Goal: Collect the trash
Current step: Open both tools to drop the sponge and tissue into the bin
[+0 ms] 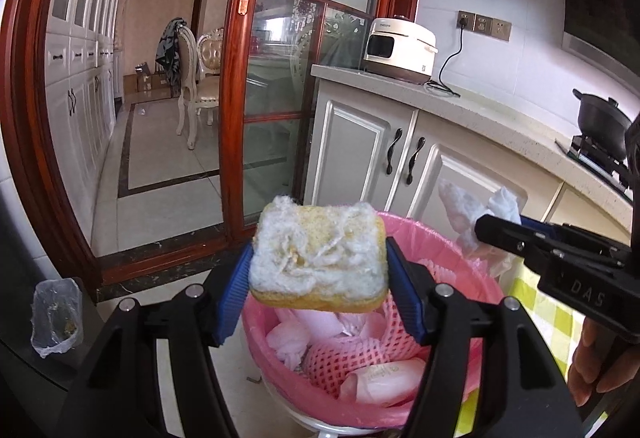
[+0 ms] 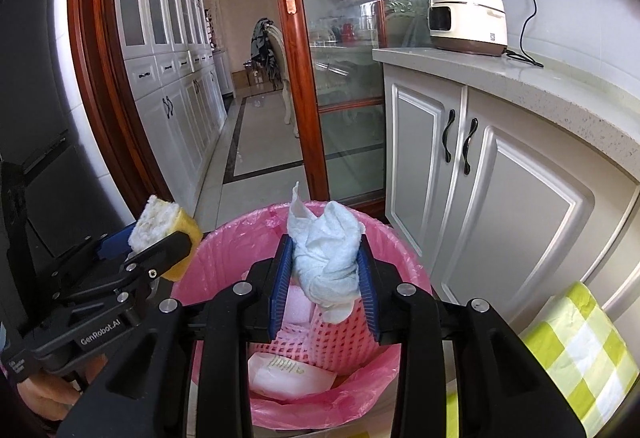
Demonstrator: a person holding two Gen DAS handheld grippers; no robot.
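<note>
Sponge [image 1: 320,252], yellow with a frayed white scouring face: nearest item in my left view, sitting between the blue pads of my left gripper [image 1: 320,270], which press on its two ends; I read it as gripped, suspended above the near-left rim of the bin. Tissue wad [image 2: 328,258], white, crumpled, twisted to a point at the top: held likewise between the pads of my right gripper [image 2: 326,270], hanging over the middle of the bin mouth. Bin [image 2: 224,238], round, lined with a pink bag: directly below both loads, just beside the white cabinet doors on its right. Contents already logged inside: pink foam fruit netting [image 2: 328,338], pale crumpled paper, and a pinkish-white wrapper [image 2: 288,374] with printed script at the bottom. Status, as I judge it: earlier items are in, two items are positioned for the drop but not released, so letting go of both is the outstanding step. Possible remainder: a crumpled clear plastic bag [image 1: 56,314] with brownish residue, far left, standing apart from the bin; whether it counts as trash I cannot tell. Surroundings: green-and-white checked cloth [image 2: 576,350] near right, rice cooker [image 2: 466,20] on the counter far right, glazed wooden sliding door behind.
</note>
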